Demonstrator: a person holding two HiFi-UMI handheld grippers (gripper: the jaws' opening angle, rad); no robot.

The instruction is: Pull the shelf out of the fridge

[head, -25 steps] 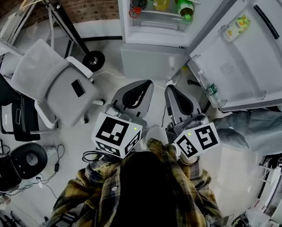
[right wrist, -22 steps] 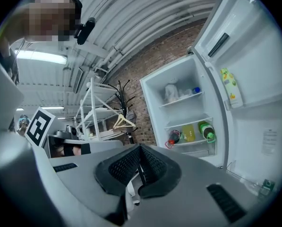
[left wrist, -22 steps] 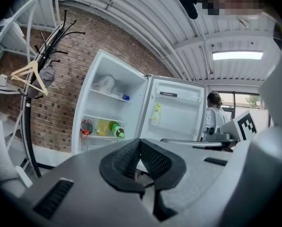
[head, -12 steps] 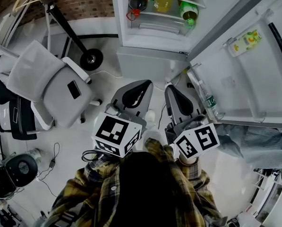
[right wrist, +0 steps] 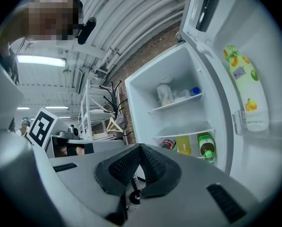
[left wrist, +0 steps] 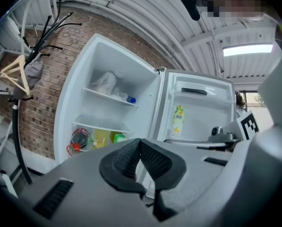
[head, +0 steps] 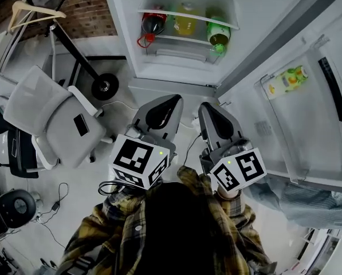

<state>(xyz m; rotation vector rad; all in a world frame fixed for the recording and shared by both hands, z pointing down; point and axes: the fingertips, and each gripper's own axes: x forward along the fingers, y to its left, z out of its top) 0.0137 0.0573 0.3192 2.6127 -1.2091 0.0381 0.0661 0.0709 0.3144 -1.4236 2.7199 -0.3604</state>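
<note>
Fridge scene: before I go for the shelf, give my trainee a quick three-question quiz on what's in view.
1. True or false: the door of the fridge stands open.
2. How many bottles lie under the lower shelf? A) two B) three C) five
3. Fill in: the left gripper and right gripper are both ___ and hold nothing.

Key: 1 true. 2 B. 3 shut.
</note>
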